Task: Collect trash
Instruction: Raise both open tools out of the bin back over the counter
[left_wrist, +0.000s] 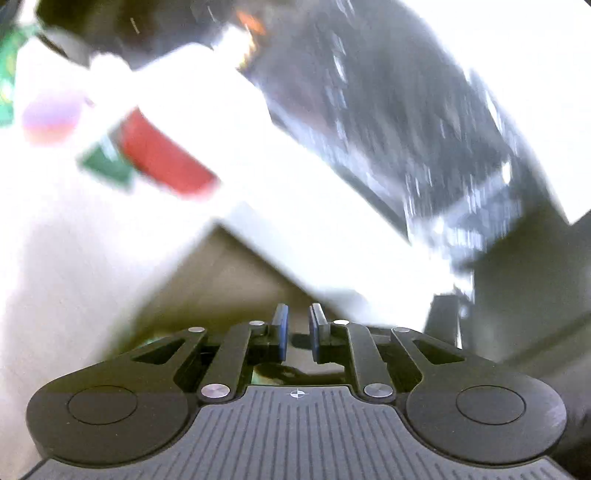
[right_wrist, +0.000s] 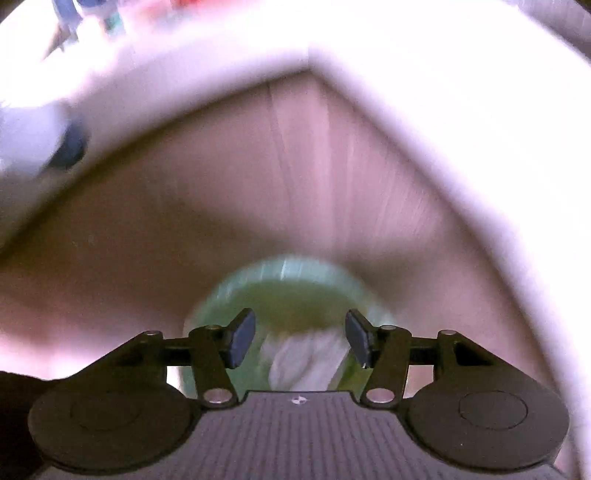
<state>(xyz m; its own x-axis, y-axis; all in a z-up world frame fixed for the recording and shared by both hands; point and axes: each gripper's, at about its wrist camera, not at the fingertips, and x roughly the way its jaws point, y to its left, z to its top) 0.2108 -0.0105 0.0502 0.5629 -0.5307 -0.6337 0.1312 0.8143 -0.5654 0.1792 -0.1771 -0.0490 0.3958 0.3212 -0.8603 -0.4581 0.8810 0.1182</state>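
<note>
The right hand-held gripper (right_wrist: 300, 338) hangs with its fingers spread wide and empty over a green bin (right_wrist: 288, 291); crumpled white paper (right_wrist: 303, 360), probably tissue, lies inside. The left hand-held gripper (left_wrist: 298, 332), nearly clenched, grasps nothing beside the white desk (left_wrist: 280, 206).

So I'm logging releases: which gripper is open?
The right gripper, spread wide above the green round bin holding white crumpled paper. The left gripper is nearly closed, empty.
</note>
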